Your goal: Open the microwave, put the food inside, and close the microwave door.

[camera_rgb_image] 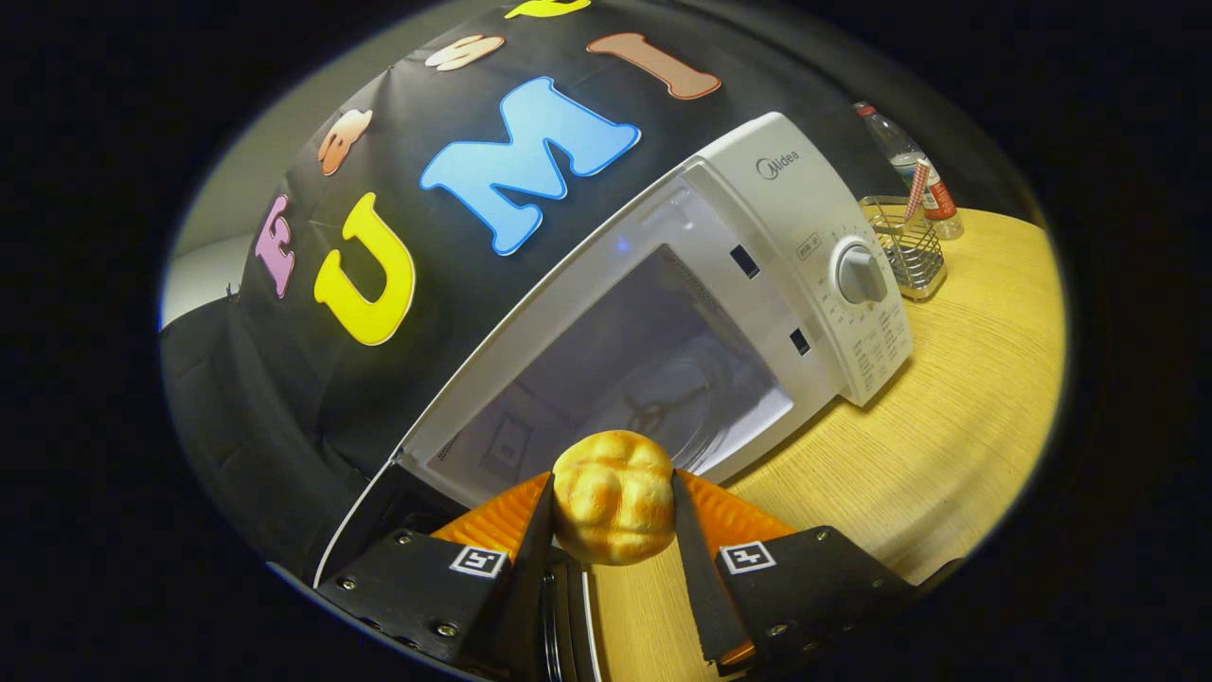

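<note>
Bread (614,497) gripped by tongs (611,511) above wooden table (947,455).

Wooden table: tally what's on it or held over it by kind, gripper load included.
White microwave oven, door open: 1
Golden bread roll, pinched in the gripper: 1
Wire mesh basket: 1
Clear plastic bottle: 1
Total: 4

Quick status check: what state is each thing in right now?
Microwave: door swung open, cavity bare but for the glass turntable.
Bread bun: gripped, held just before the opening.
Gripper: shut on the bun, both fingers pressing its sides.
Water bottle: upright, capped.
Wire basket: upright, beside the microwave.
</note>
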`<state>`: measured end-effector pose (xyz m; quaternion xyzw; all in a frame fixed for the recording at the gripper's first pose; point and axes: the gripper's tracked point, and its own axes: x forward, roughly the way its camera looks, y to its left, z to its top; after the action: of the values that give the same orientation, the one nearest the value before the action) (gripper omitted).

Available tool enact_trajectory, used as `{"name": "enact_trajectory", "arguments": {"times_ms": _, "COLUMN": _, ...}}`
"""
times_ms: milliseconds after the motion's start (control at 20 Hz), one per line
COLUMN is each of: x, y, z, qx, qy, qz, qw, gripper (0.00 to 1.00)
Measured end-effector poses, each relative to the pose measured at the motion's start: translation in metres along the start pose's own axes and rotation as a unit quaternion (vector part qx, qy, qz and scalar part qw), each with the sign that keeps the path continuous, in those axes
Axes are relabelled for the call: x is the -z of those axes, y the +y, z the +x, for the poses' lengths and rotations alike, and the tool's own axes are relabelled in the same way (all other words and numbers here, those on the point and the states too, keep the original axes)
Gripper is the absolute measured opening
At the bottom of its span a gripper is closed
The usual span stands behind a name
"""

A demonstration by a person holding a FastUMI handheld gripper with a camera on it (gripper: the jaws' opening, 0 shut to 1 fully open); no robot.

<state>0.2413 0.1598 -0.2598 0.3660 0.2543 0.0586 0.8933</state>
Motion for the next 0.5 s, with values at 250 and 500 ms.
{"name": "enact_trajectory", "arguments": {"times_ms": 250, "x": 0.007, "y": -0.005, "z": 0.035, "qx": 0.014, "qy": -0.005, "qz": 0.007, "qw": 1.0, "gripper": 0.71}}
{"name": "enact_trajectory", "arguments": {"times_ms": 500, "x": 0.008, "y": -0.014, "z": 0.067, "qx": 0.037, "qy": -0.018, "qz": 0.015, "qw": 0.999, "gripper": 0.71}}
